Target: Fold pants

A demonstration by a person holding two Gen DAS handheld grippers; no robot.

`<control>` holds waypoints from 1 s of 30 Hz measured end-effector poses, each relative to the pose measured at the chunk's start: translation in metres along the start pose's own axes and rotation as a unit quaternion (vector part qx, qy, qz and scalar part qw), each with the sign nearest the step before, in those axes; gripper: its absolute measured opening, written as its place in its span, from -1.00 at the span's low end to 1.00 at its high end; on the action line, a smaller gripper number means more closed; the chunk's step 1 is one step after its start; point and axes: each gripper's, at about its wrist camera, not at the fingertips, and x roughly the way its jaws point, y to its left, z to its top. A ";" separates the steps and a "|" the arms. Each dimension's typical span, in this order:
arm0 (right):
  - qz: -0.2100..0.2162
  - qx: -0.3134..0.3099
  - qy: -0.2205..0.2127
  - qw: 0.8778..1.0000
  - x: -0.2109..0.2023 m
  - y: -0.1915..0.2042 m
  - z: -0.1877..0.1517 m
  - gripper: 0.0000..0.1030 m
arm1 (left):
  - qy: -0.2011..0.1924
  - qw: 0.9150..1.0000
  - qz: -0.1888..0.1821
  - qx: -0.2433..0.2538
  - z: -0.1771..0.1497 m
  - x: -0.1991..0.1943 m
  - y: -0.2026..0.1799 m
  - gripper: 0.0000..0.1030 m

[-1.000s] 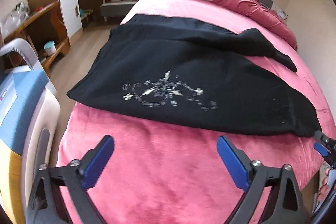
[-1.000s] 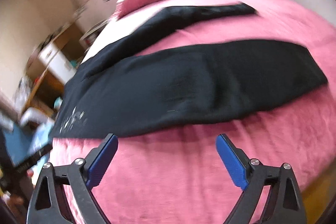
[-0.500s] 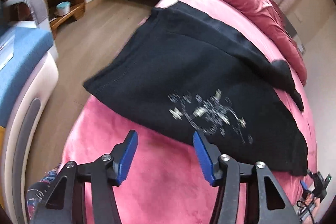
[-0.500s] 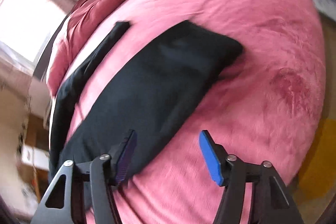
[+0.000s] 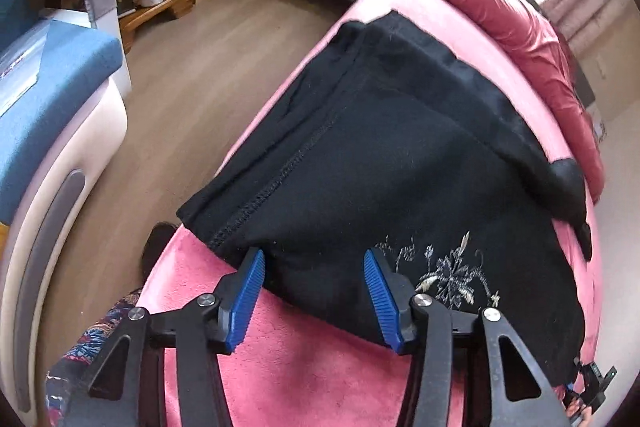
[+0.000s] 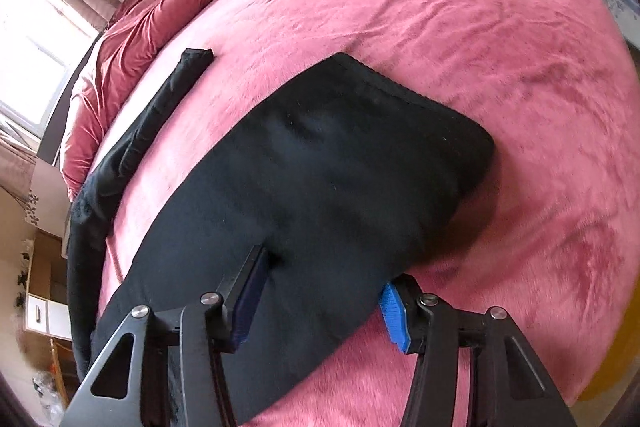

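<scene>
Black pants (image 5: 400, 163) spread flat on pink bed (image 5: 304, 379), both grippers at the near edge.
Around: crumpled red duvet (image 5: 528, 39), wooden shelf unit (image 5: 160, 3), blue-cushioned chair (image 5: 52, 99). Left view alone shows the waistband seam and pale floral embroidery (image 5: 452, 275); right view shows the leg hem. Left gripper (image 5: 314, 297) and right gripper (image 6: 320, 297), jaws half open after just closing, straddle the fabric edge; pad contact unclear.

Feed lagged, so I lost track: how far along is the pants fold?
Done: nothing folded; black pants lie flat on the pink bed, legs apart. In hand: left claw straddles the waist-end edge, right claw the near leg's edge, both closing. Left: grip, then every fold.
</scene>
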 end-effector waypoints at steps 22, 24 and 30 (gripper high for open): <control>-0.039 -0.085 -0.025 0.995 -0.030 0.024 0.019 -0.73 | -0.013 1.000 -0.014 -0.017 -0.017 -0.037 0.037 -0.31; -0.045 -0.083 -0.019 0.995 -0.027 0.024 0.017 -0.73 | -0.001 0.999 -0.024 -0.033 -0.019 -0.032 0.039 -0.22; -0.053 -0.077 -0.007 0.996 -0.019 0.019 0.016 -0.73 | 0.010 0.999 -0.021 -0.040 -0.009 -0.004 0.033 -0.22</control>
